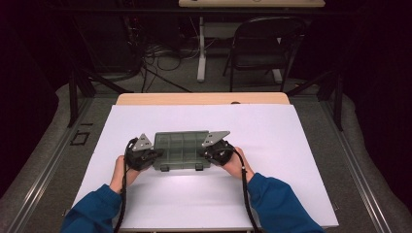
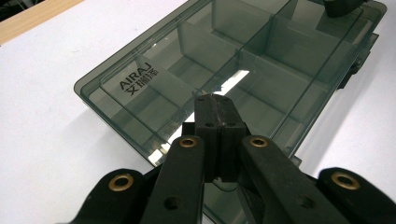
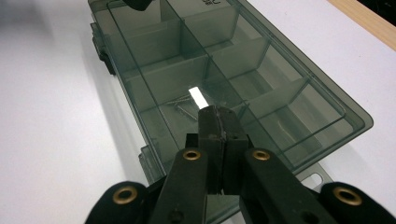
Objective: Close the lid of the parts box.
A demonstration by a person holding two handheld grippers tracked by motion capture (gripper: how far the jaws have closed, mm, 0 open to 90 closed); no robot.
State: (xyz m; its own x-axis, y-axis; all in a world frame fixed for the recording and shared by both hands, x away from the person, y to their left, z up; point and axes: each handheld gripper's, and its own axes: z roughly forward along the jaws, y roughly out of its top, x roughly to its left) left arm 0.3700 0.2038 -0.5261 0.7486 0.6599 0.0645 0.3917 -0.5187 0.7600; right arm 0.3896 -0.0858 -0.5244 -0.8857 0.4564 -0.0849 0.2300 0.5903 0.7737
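We see a smoky, see-through organizer box (image 1: 180,149) lying flat, lid closed, near the middle of the white table (image 1: 291,160), a little toward the front edge. Dividers split it into compartments, latches sit on its near side, and "AIRAJ" is printed on one end. Our left gripper (image 2: 215,100) and right gripper (image 3: 215,112) are both clenched on nothing, tips over the box's two ends.

Blue sleeves, black tools (image 2: 215,100) with brass-ringed screw holes (grey three-cornered plates on top), trailing black cables.
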